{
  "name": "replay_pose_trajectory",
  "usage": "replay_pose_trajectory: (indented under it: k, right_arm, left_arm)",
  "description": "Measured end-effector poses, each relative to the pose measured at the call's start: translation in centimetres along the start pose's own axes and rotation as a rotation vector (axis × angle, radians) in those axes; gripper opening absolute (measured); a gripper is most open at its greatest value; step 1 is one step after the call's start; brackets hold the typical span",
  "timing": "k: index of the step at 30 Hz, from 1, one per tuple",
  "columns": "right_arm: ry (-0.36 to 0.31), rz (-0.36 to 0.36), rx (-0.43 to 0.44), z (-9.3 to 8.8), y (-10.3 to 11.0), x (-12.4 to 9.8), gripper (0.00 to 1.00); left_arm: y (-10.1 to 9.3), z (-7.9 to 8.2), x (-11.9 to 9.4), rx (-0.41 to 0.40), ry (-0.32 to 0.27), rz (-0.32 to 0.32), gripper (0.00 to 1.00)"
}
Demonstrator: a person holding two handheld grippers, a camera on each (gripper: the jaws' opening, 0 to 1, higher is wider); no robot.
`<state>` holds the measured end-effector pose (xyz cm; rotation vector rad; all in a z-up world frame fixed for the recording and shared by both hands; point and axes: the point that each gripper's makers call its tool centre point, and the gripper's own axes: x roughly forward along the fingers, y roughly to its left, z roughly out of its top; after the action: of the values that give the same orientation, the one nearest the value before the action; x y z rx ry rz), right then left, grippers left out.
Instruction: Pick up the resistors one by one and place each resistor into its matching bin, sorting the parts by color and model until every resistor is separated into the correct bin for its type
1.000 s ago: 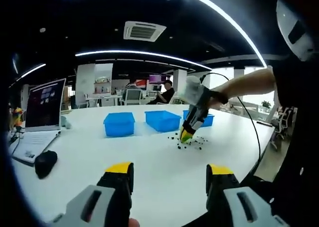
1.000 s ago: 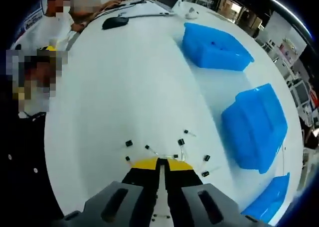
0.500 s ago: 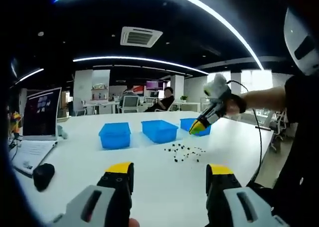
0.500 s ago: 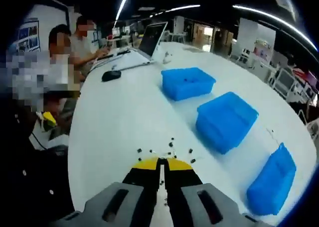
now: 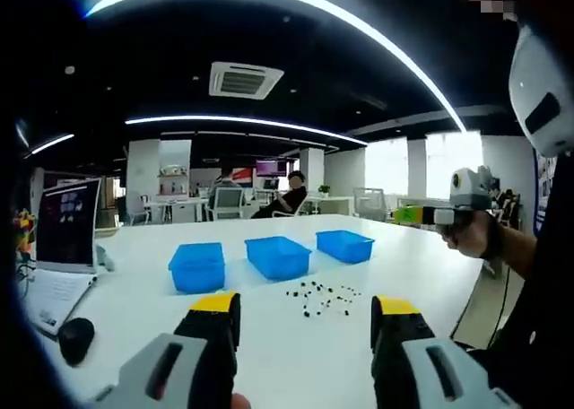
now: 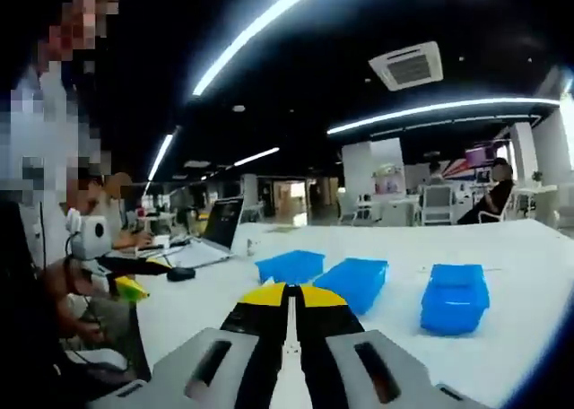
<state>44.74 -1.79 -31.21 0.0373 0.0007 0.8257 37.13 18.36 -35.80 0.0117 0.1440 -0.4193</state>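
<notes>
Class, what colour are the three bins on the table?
The bins are blue, clearest in the left gripper view.

Laptop (image 5: 67,225) — mouse (image 5: 75,340) beside it

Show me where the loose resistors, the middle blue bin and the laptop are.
loose resistors (image 5: 320,296), left gripper view, middle of the scattered pile
middle blue bin (image 5: 278,256), left gripper view, its front wall
laptop (image 5: 65,225), left gripper view, its lit screen

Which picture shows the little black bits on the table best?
The left gripper view: the resistors lie loosely scattered on the white table, in front of the three blue bins. In the right gripper view I can't make them out beyond the shut hand-held gripper.
</notes>
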Motion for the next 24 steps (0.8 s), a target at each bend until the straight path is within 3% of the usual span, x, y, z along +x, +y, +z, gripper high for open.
replay_pose_trajectory:
  k: [4,8,13,14,19,22,24]
  right_arm:
    - [0.001,0.028,-0.036,1.1,0.5,2.1,0.06]
    - [-0.020,0.085,-0.023,2.8,1.1,5.8,0.06]
    - [-0.013,0.194,-0.022,4.6,2.4,13.7,0.06]
    - [0.018,0.210,-0.015,4.3,2.6,15.4,0.06]
    - [0.014,0.202,-0.081,4.7,2.6,22.8,0.06]
    - [0.047,0.187,-0.122,3.6,2.4,27.4,0.06]
    - [0.086,0.192,-0.123,2.5,2.5,29.8,0.06]
  left_arm:
    - [0.2,-0.1,-0.4,-0.004,-0.001,0.005,0.60]
    - [0.6,-0.3,-0.8,-0.002,0.001,0.034,0.60]
    - [2.2,-0.4,-1.4,-0.006,-0.002,0.115,0.60]
    - [2.4,-0.3,-1.5,-0.015,-0.006,0.122,0.60]
    - [3.8,-0.1,-2.1,-0.027,-0.022,0.182,0.59]
    - [4.6,0.1,-2.4,-0.037,-0.032,0.210,0.59]
    - [5.6,0.0,-2.8,-0.015,-0.025,0.265,0.61]
